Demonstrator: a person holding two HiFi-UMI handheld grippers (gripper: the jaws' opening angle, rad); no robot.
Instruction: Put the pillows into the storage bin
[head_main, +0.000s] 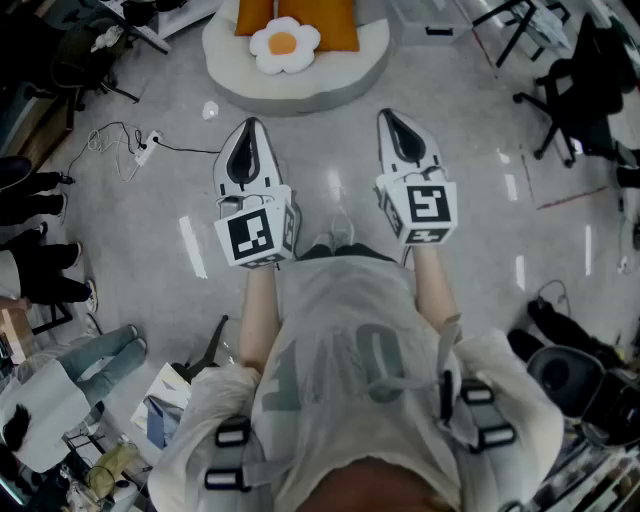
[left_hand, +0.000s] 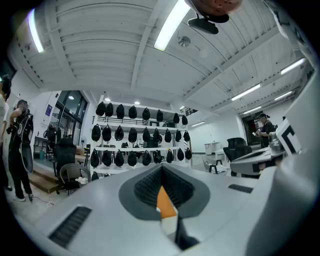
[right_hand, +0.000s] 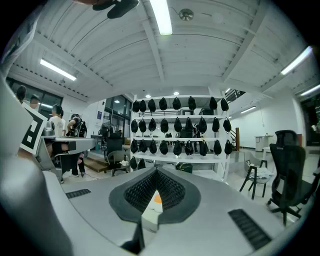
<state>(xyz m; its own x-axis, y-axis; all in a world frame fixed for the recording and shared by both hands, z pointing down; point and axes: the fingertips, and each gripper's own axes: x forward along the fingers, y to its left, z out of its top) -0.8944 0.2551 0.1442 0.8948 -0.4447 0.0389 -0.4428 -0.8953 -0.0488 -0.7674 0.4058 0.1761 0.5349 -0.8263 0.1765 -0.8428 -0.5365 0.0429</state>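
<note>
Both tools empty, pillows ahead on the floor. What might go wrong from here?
1. The left tool and right tool are both shut; unless they open first, they may just shove the egg-shaped pillow.
2. That pillow overlaps the orange pillows, so a grab could drag several.
3. A power strip and cable lie on the floor to the left, a possible trip hazard.

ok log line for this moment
left gripper: shut, empty | right gripper: shut, empty | flower pillow: on round white cushion, untouched

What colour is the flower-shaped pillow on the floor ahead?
The flower-shaped pillow is white with an orange-yellow centre, clearest in the head view.
</note>
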